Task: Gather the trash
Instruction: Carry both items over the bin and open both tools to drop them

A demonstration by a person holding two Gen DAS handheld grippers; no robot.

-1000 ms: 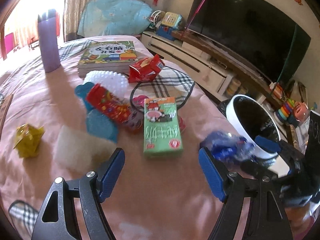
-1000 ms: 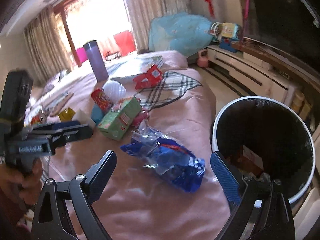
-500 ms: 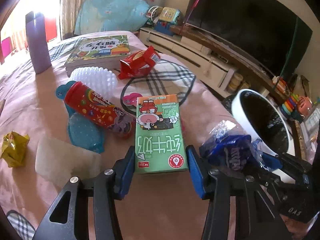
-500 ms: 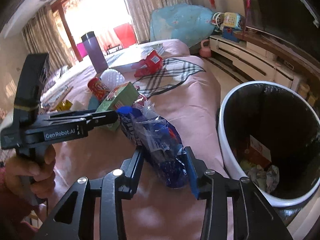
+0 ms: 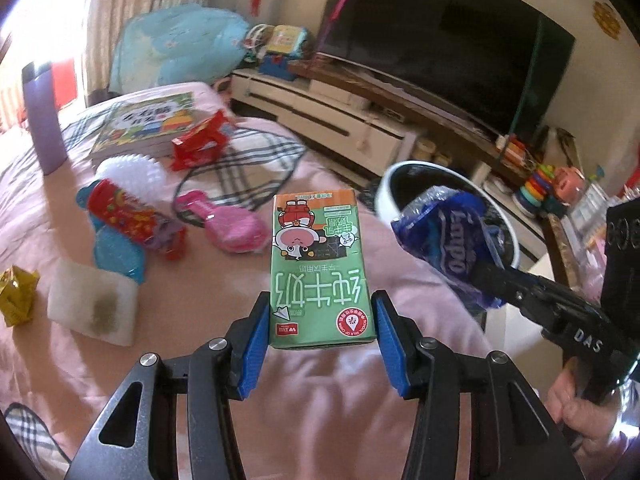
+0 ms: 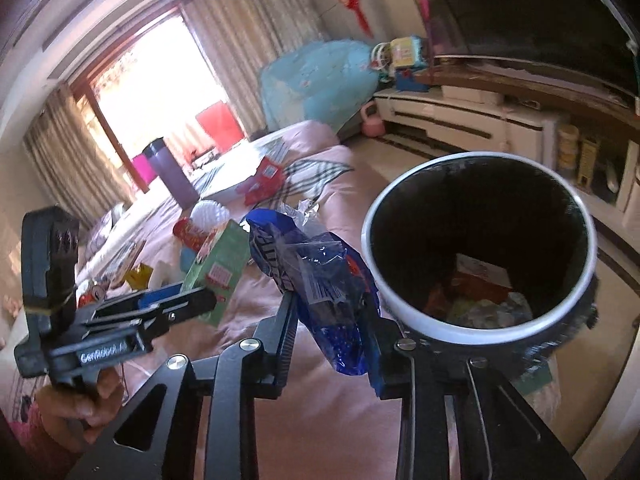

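- The left tongs [image 5: 320,326] clamp a green milk carton [image 5: 318,268] by its lower end; both blue pads press its sides, and the carton tilts up clear of the pink bedspread [image 5: 320,420].
- The right tongs [image 6: 334,336] grip a crumpled blue snack wrapper [image 6: 320,280] — the jaws are closing, squeezed narrow on the plastic between them. The wrapper sticks up and away from the fingers, clear of the bed.
- A white-rimmed trash bin [image 6: 480,332] with a black inside stands just beside the bed's edge, to the right of the wrapper. Paper and packaging lie at its bottom.
- From the left wrist view the same bin [image 5: 386,196] sits behind the wrapper [image 5: 448,236], partly hidden by it.
- A hand [image 5: 576,404] holds the right tool's grip at the lower right of that view; another hand [image 6: 80,404] holds the left tool in the right wrist view.
- Left on the bedspread: a red candy tube [image 5: 120,212], a red wrapper [image 5: 200,142], a yellow crumpled wrapper [image 5: 18,296], a stained white pad [image 5: 94,306], a pink plastic toy [image 5: 228,226], a white spiky ball [image 5: 130,172], a picture book [image 5: 148,124] and a purple bottle [image 5: 42,116].
- A dark television [image 5: 440,40] fills the wall beyond a low cabinet [image 5: 320,120].
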